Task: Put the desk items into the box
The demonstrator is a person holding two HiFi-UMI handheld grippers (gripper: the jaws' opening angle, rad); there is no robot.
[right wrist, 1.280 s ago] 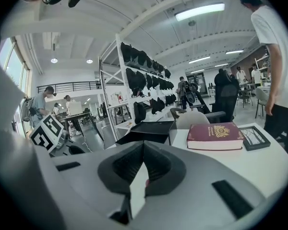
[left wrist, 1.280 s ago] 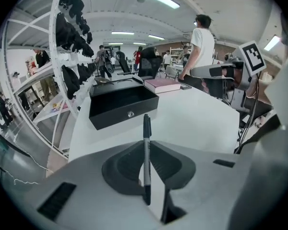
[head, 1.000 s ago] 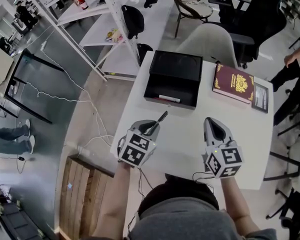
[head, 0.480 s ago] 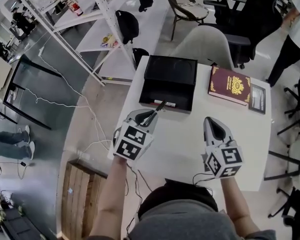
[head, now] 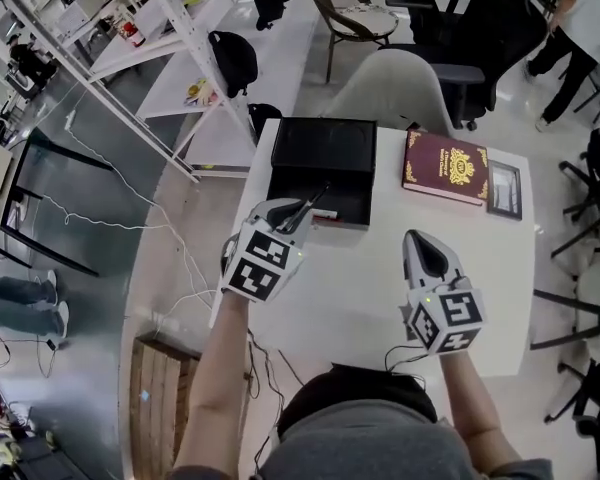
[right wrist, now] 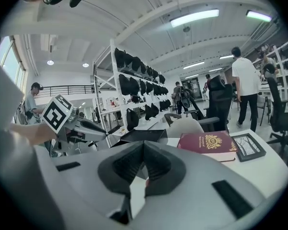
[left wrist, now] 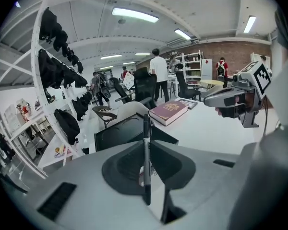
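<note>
Carried forward since earlier, my left claw (head: 300, 214), clamped on a pen (head: 316, 199), now reaches the box (head: 320, 146); right claw (head: 423, 240) together, empty. Book (head: 445, 166) and frame (head: 504, 190) still await on the tabletop (head: 360, 288).

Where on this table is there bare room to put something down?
The near half of the table is bare, from the black box and red book to the person's edge. A narrow strip separates box and book. The far edge is crowded: box, book, picture frame.
</note>
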